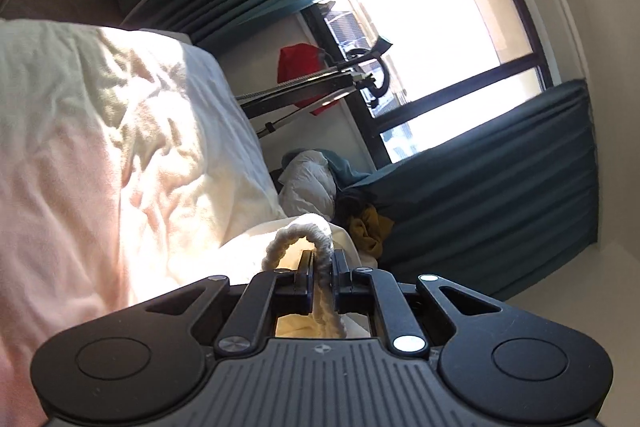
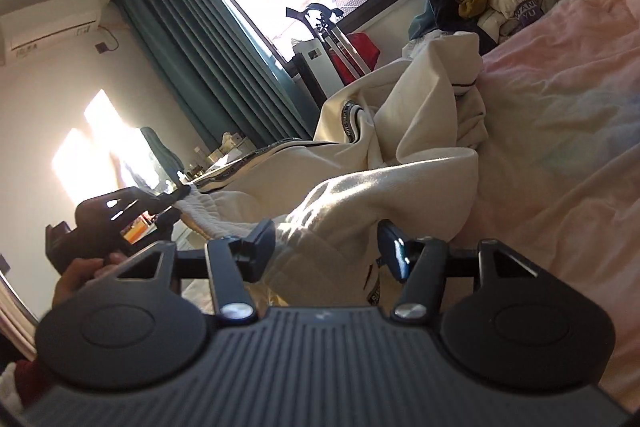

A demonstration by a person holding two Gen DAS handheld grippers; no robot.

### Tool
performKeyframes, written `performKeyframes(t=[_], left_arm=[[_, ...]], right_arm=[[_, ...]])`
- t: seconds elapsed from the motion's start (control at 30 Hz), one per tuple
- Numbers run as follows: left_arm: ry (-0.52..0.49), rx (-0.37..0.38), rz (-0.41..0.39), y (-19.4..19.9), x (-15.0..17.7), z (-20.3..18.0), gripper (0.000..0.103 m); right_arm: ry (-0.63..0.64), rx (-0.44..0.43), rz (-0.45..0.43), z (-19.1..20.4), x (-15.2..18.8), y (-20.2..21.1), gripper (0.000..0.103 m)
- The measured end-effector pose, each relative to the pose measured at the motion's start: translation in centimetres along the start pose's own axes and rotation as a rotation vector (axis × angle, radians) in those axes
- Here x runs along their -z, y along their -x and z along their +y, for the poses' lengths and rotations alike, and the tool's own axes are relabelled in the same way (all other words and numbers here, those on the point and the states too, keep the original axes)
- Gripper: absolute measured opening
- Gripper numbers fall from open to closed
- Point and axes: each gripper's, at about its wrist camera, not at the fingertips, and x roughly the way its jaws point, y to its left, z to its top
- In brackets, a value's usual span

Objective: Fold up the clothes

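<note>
Cream garment (image 2: 420, 131) heaped and crumpled on the pink-and-white bed (image 2: 560, 147), one end hoisted off the sheet. Still early by the look of it: nothing flat yet, no clean fold anywhere, so judged as the spreading-out step ahead of the first fold.

Left gripper (image 1: 322, 267) pinched tight on the ribbed edge (image 1: 288, 241), jaws nearly closed with the knit band squeezed between them and arching up over the fingertips. Seen from the right wrist too, off to the left, hauling that band up and away from the heap.

Right gripper (image 2: 326, 247) wide apart, nothing clamped, hovering low over a sunlit fold of the same cloth, fabric lying between and under the fingers.

Next move, as a guess: closing on a matching edge or corner near those open fingers, then pulling against the left grip to stretch the piece flat. Needs a single layer caught, not a bunch.

Writing now. Black-and-white lettered tape (image 2: 348, 115) running along the garment's seams, too small to read. Purple patch (image 2: 528, 15) in the clothes pile (image 2: 516, 7) beyond the bed, reading roughly "WAN" over "YU". Small print on the air conditioner (image 2: 48, 23), illegible.
</note>
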Motion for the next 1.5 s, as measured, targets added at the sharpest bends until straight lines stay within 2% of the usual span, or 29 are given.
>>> performKeyframes(t=[0.07, 0.2, 0.37, 0.53, 0.57, 0.6, 0.63, 0.67, 0.7, 0.73, 0.83, 0.9, 1.0, 1.07, 1.17, 1.37, 1.5], left_arm=[[0.076, -0.038, -0.016, -0.3, -1.1, 2.6, 0.008], [0.12, -0.073, -0.029, -0.7, -2.5, 4.4, 0.007], [0.025, -0.108, -0.019, -0.4, -3.0, 3.6, 0.007], [-0.071, -0.114, 0.003, 0.5, -2.0, 1.5, 0.006], [-0.1, -0.125, 0.009, 0.8, -1.7, 0.8, 0.006], [-0.132, -0.14, 0.014, 1.1, -1.3, 0.1, 0.008], [-0.162, -0.155, 0.014, 1.5, -1.0, -0.4, 0.009], [-0.189, -0.17, 0.013, 1.9, -0.8, -0.8, 0.015], [-0.225, -0.191, 0.017, 2.6, -0.5, -1.2, 0.023], [-0.264, -0.215, 0.024, 3.4, -0.2, -1.6, 0.027], [-0.381, -0.287, 0.045, 5.8, 0.7, -2.8, 0.041], [-0.474, -0.348, 0.06, 7.3, 1.4, -3.7, 0.066], [-0.702, -0.441, 0.067, 8.6, 3.8, -4.9, 0.078], [-0.824, -0.513, 0.083, 8.0, 5.1, -5.2, 0.078], [-0.914, -0.561, 0.088, 6.0, 5.9, -5.2, 0.077], [-0.951, -0.574, 0.059, 2.5, 5.2, -4.2, 0.077], [-1.0, -0.6, 0.047, 1.3, 5.5, -4.3, 0.076]], right_arm=[[0.085, 0.046, 0.011, 1.2, 0.3, -0.1, 0.076], [0.192, 0.114, 0.103, 2.2, 1.6, -1.7, 0.081], [0.262, 0.157, 0.198, 2.7, 3.0, -3.6, 0.08], [0.301, 0.14, 0.176, 3.6, 3.3, -3.7, 0.08], [0.297, 0.143, 0.178, 3.5, 3.2, -3.8, 0.074], [0.293, 0.145, 0.179, 3.5, 3.1, -3.9, 0.062], [0.285, 0.148, 0.181, 3.3, 3.0, -3.9, 0.056], [0.262, 0.149, 0.183, 3.0, 2.9, -3.8, 0.041], [0.242, 0.15, 0.184, 2.7, 2.7, -3.7, 0.035], [0.235, 0.154, 0.179, 2.6, 2.5, -3.5, 0.034], [0.254, 0.16, 0.161, 2.9, 2.1, -3.1, 0.02], [0.267, 0.152, 0.142, 3.2, 1.8, -2.9, 0.017], [0.221, 0.136, 0.125, 2.9, 1.3, -2.7, 0.017], [0.191, 0.134, 0.109, 2.5, 0.9, -2.3, 0.015], [0.147, 0.126, 0.079, 2.1, 0.3, -1.7, 0.014], [0.146, 0.149, 0.036, 1.9, -0.6, -0.8, 0.01], [0.149, 0.16, 0.047, 1.7, -0.3, -1.1, 0.01]])
